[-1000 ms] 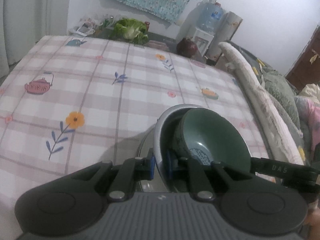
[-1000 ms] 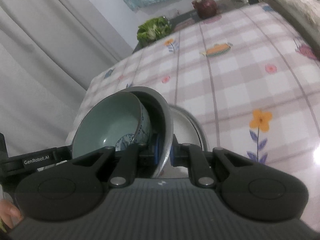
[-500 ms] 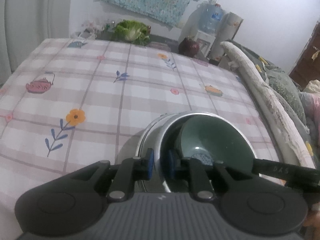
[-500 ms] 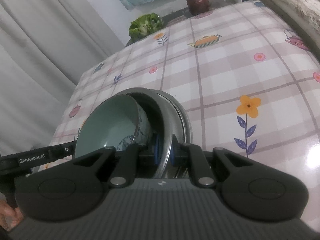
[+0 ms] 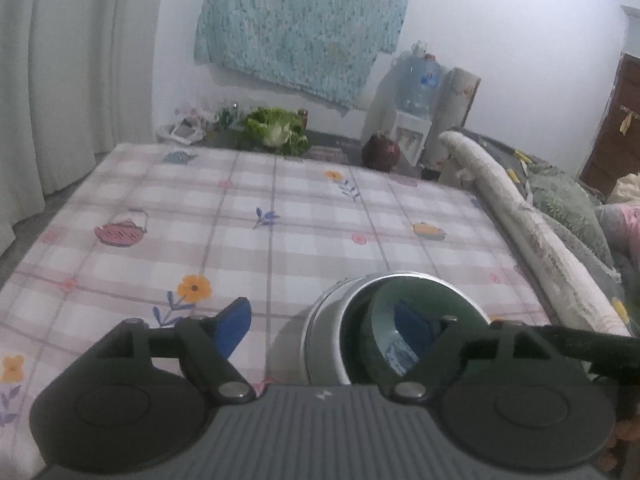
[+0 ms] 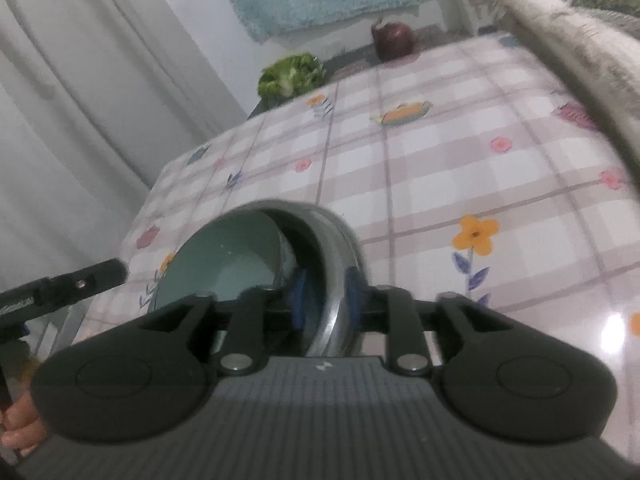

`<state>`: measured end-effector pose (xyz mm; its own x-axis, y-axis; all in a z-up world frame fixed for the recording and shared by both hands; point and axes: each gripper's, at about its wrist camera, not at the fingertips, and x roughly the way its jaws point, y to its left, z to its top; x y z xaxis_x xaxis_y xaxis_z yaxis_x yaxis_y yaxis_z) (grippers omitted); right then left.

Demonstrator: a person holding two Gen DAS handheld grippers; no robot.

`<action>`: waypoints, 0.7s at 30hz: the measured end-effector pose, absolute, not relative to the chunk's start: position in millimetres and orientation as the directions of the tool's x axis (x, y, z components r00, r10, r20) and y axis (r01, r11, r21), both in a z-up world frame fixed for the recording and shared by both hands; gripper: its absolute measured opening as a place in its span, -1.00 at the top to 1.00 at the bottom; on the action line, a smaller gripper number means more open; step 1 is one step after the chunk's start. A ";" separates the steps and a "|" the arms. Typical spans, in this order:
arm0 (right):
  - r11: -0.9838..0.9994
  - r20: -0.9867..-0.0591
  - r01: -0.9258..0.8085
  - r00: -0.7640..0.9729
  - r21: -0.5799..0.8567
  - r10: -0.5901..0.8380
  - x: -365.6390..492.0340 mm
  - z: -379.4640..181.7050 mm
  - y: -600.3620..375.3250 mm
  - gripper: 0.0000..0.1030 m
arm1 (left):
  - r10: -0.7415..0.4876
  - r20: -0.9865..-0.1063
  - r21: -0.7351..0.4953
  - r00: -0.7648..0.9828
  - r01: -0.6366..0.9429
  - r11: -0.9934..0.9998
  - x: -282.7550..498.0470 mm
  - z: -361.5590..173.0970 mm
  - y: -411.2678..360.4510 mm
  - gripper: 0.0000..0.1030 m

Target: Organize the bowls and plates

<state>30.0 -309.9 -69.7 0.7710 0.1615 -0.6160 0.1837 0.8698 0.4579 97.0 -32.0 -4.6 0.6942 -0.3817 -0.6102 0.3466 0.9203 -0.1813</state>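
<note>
A steel bowl [image 5: 326, 320] stands on the checked tablecloth [image 5: 240, 220] with a green ceramic bowl [image 5: 424, 300] nested inside it. A second steel rim shows just under it. My left gripper [image 5: 323, 330] is opening wide: one blue pad is outside the steel wall and the other is inside the green bowl, and neither presses. In the right wrist view the steel bowl's rim [image 6: 334, 264] passes between the blue pads of my right gripper [image 6: 326, 298]. Its jaws are opening and the pads stand clear of the metal. The green bowl [image 6: 224, 264] lies to the left.
A cabbage [image 5: 276, 130] and a dark red round pot [image 5: 380, 152] sit beyond the table's far edge, by a water dispenser [image 5: 416, 92]. Rolled bedding [image 5: 520, 220] runs along the right side and curtains [image 5: 60, 80] hang at left. A hand [image 6: 20, 428] holds the left tool.
Both grippers were shut on the steel bowl's rim and have now let go. The tilted bowls have come down level on the table. The left gripper has drawn back and up.
</note>
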 end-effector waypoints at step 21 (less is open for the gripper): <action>0.962 -0.549 0.247 0.823 0.116 -0.145 -109.6 7.0 -249.0 -0.97 | -0.315 -0.605 -0.026 0.731 0.377 0.926 11.5 23.8 -16.8 -1.00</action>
